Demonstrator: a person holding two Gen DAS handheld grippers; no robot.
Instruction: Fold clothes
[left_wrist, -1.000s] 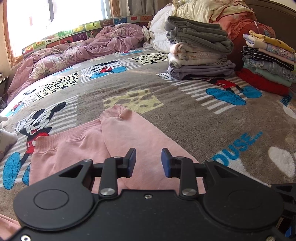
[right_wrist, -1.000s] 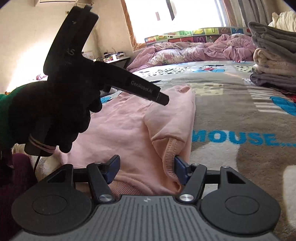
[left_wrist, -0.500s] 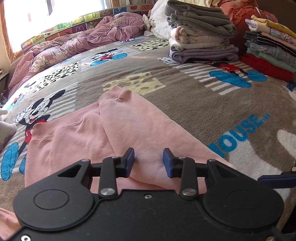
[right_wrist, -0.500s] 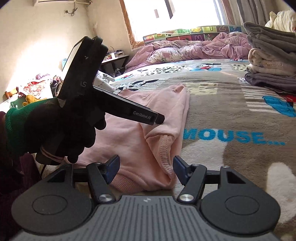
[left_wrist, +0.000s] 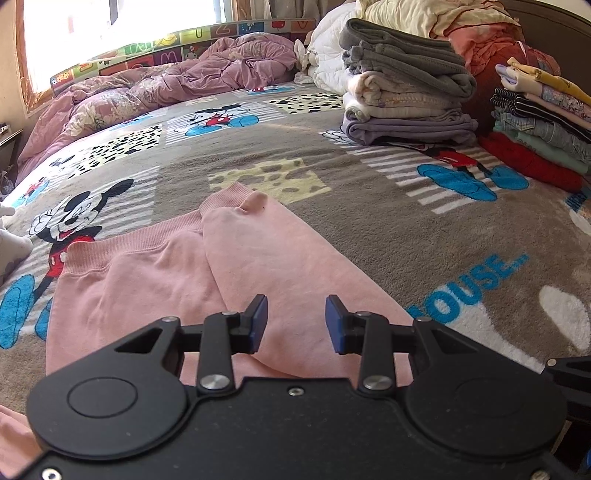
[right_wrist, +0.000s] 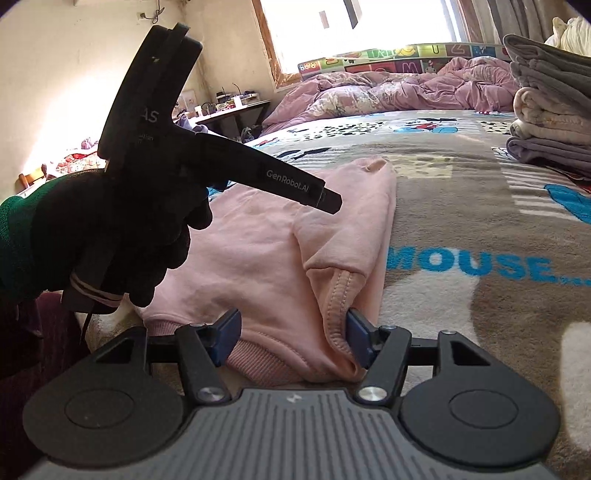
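Note:
A pink sweatshirt (left_wrist: 236, 266) lies spread on the Mickey Mouse blanket (left_wrist: 369, 192), with one sleeve folded along its right side. My left gripper (left_wrist: 295, 323) hovers open just above the garment's near part, nothing between its blue pads. In the right wrist view the sweatshirt (right_wrist: 266, 251) has its stitched folded edge bunched between the fingers of my right gripper (right_wrist: 291, 339), which stands wide open; the right pad (right_wrist: 354, 332) touches the fabric. A black-gloved hand (right_wrist: 107, 236) with a green cuff holds the left gripper (right_wrist: 325, 199) up over the garment.
Two stacks of folded clothes stand at the back right, a grey and cream one (left_wrist: 402, 96) and a colourful one (left_wrist: 543, 122). A crumpled purple duvet (left_wrist: 177, 88) fills the far side under the window. A cluttered side table (right_wrist: 236, 110) is off the bed's left.
The left gripper dipped towards the sweatshirt and rose back, staying open. The right gripper drew back a little, then came close again, so the folded edge sits between its fingers.

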